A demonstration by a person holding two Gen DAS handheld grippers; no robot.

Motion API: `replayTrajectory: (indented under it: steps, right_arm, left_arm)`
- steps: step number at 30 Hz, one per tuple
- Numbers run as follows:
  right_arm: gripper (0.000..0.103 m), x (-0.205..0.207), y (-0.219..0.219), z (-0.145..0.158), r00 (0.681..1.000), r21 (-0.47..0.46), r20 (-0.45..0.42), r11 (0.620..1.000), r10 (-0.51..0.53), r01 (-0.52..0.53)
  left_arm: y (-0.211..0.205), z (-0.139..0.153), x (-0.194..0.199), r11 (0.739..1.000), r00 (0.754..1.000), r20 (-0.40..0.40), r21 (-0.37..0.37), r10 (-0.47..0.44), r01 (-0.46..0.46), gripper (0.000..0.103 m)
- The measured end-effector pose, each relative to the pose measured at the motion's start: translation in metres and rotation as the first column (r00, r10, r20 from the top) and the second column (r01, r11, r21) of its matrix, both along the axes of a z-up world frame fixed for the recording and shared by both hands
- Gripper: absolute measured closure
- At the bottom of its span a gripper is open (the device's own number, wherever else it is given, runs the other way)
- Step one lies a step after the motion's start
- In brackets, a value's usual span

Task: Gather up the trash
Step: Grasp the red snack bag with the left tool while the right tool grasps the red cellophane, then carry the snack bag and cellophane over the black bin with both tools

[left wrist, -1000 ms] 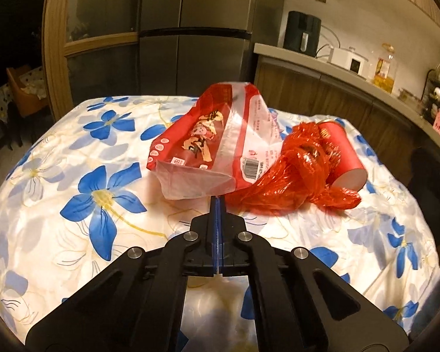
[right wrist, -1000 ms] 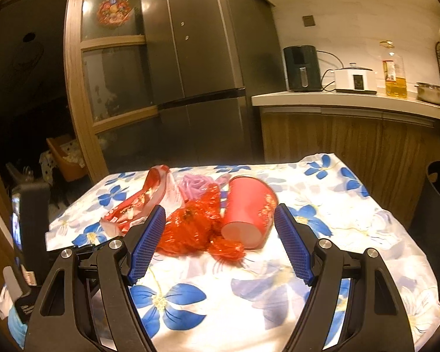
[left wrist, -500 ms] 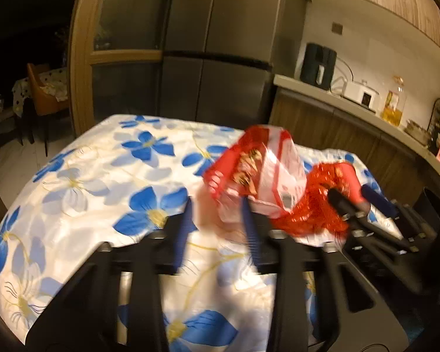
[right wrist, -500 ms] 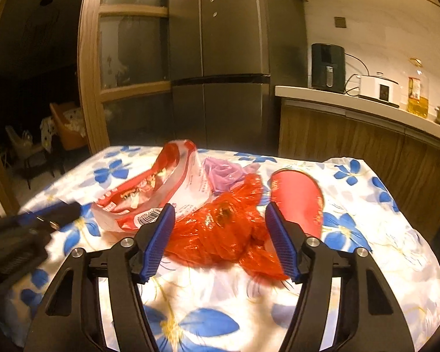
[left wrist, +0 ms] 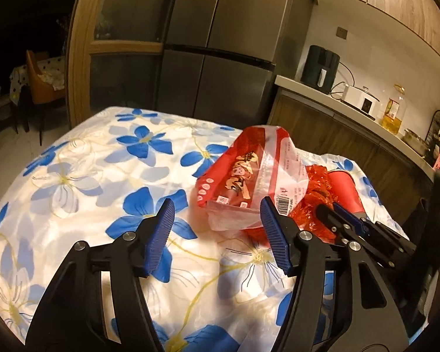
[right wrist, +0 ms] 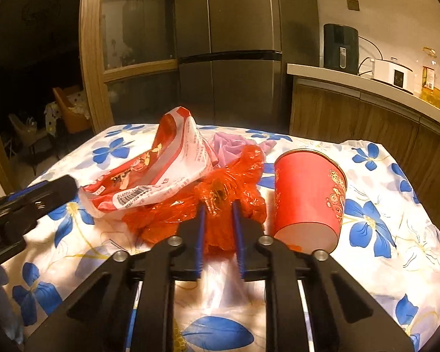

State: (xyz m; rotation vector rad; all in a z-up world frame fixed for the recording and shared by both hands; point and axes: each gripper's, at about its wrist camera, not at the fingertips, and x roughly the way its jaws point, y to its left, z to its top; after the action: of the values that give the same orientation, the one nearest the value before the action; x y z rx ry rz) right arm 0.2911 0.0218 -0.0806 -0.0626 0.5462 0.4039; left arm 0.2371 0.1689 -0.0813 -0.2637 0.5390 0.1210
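Your right tool [right wrist: 217, 205] is closing on the crumpled red cellophane bag [right wrist: 190, 205] at the centre of its view; the jaws have just been narrowing, and the film is bunching between the blue pads, so you are pinching it, probably because the soft heap gathers easily; your left tool [left wrist: 214, 220] is standing spread, having just been opening, with nothing between its jaws, just short of the red-and-white printed plastic wrapper [left wrist: 249, 182] lying right of centre on the flower-patterned worktop [left wrist: 102, 176]; the red paper cup [right wrist: 308, 193] is lying on its side, just right of the bag.
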Motion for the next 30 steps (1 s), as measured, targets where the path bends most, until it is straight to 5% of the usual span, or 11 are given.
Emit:
replayTrajectory:
  steps: [9, 30]
  right_arm:
    - [0.092, -0.025, -0.013, 0.013, 0.998, 0.027, 0.054, 0.999, 0.034, -0.036]
    - [0.092, -0.080, -0.088, 0.052, 0.984, 0.162, 0.172, 0.986, -0.055, 0.027]
  left_arm:
    - [-0.004, -0.013, 0.021, 0.997, 0.995, -0.079, -0.043, -0.060, 0.057, 0.044]
    - [-0.019, -0.010, 0.043, 0.993, 0.995, -0.069, -0.093, -0.078, 0.071, 0.042]
